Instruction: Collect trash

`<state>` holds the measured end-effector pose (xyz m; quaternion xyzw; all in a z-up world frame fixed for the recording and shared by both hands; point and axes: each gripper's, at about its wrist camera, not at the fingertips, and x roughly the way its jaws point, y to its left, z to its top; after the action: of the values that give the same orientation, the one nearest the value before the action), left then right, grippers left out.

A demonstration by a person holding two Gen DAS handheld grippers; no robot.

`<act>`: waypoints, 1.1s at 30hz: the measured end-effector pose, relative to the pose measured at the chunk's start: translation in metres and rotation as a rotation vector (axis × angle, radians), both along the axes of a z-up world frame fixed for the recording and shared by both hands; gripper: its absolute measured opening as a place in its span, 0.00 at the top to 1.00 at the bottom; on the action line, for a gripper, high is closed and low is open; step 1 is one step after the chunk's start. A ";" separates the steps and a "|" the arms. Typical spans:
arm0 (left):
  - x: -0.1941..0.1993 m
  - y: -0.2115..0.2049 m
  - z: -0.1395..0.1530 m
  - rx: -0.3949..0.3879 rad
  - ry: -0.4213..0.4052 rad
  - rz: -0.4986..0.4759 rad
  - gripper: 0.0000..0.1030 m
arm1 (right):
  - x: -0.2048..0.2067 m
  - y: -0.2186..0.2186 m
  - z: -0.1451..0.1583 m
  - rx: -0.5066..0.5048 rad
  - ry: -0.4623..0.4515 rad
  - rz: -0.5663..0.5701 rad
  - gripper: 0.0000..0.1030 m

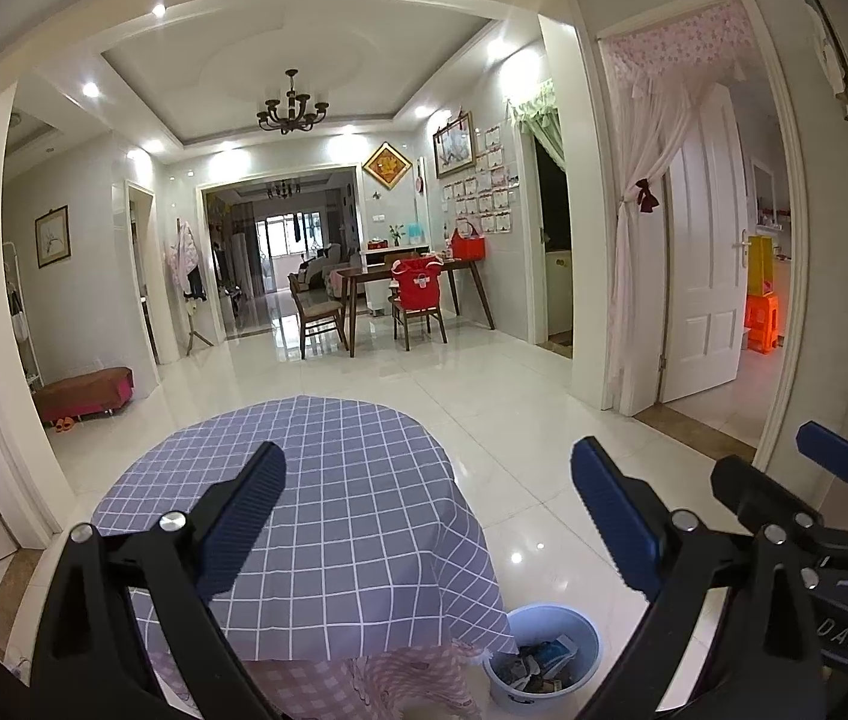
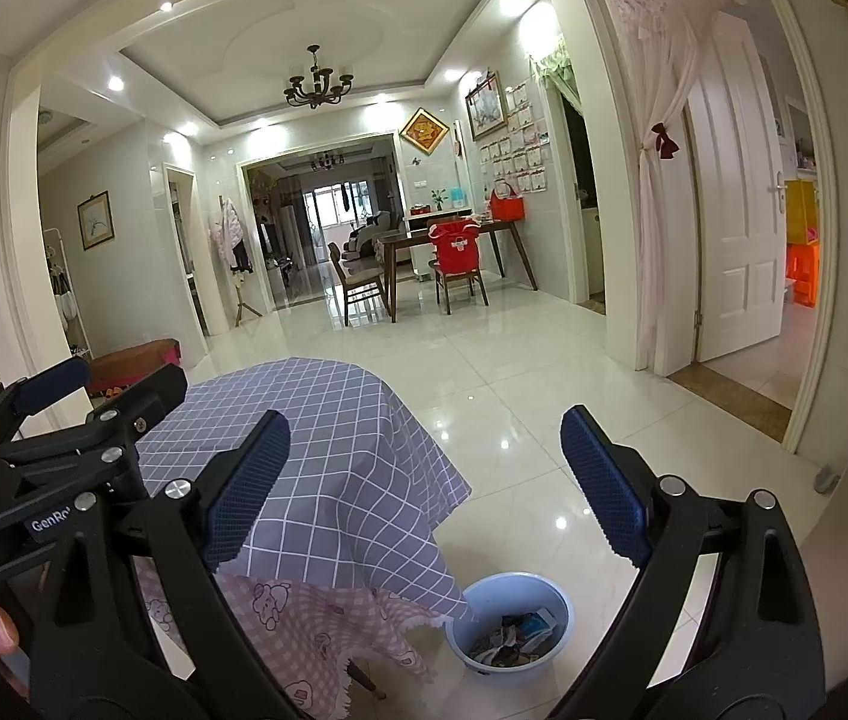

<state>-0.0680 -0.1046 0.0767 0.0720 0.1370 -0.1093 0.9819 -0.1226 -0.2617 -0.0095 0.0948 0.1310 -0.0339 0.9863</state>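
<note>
Below both grippers' wide-apart, empty fingers [image 1: 243, 516], trash [image 1: 535, 666] in the bin [image 1: 586, 636].

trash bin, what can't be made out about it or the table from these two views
- Bin contents: too small and jumbled to identify, both views.
- Bin's near rim: hidden behind the left gripper finger, left wrist view.
- Table near edge: covered by the right gripper and left gripper.

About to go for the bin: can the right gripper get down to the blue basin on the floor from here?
Probably yes. The right gripper has its jaws wide open and empty, and the blue basin sits on bare floor beside the table's checked cloth, with nothing between them.
</note>
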 end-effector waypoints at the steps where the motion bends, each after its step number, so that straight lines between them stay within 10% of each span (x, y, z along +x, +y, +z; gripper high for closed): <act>1: 0.000 0.000 0.000 0.001 0.001 -0.001 0.08 | 0.000 0.001 0.000 0.000 0.001 0.000 0.13; 33: 0.001 0.002 -0.001 0.006 0.002 0.004 0.08 | 0.000 -0.003 0.003 0.008 0.003 -0.001 0.13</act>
<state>-0.0670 -0.1022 0.0762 0.0747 0.1383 -0.1070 0.9818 -0.1225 -0.2646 -0.0069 0.0987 0.1327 -0.0339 0.9857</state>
